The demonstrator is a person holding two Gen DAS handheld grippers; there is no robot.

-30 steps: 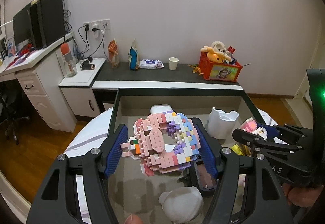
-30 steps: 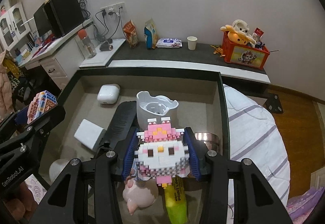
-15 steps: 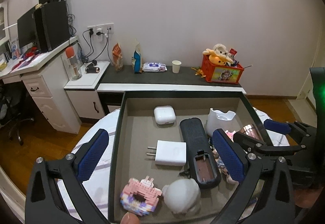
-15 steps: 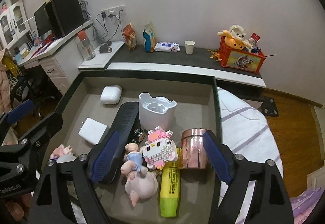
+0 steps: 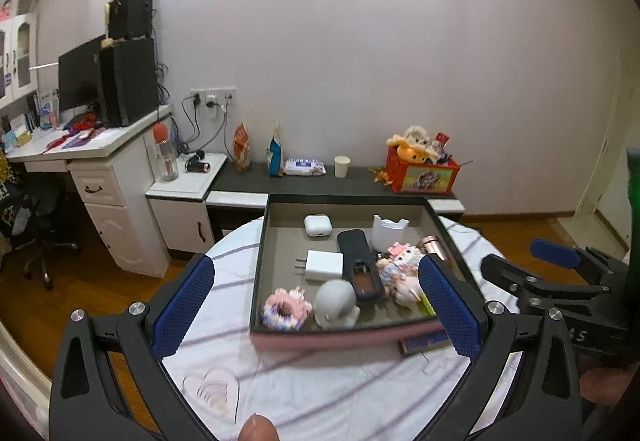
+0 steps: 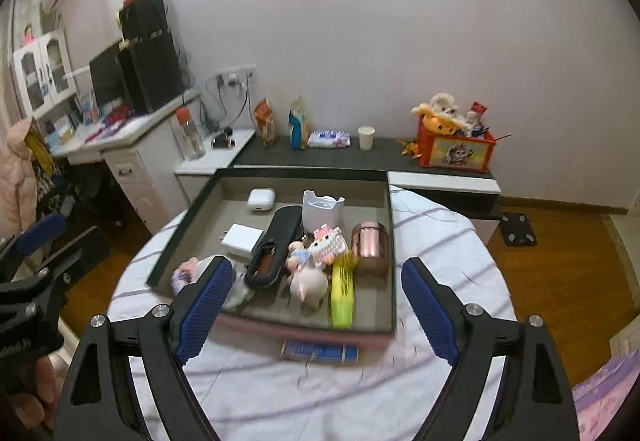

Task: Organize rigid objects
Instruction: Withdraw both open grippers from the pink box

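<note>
Left gripper (image 5: 316, 295) and right gripper (image 6: 316, 303): both wide, empty. Dark shallow rectangular tray (image 6: 394, 241) at twelve o'clock: you check nothing overhangs its rim.

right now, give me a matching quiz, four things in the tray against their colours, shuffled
Things:
1. highlighter
2. earbud case
3. metal cup
4. block donut

Colours:
A. white
B. copper pink
C. pink with pastel bits
D. yellow green

Pairs: 1-D, 2-A, 3-B, 4-C
</note>
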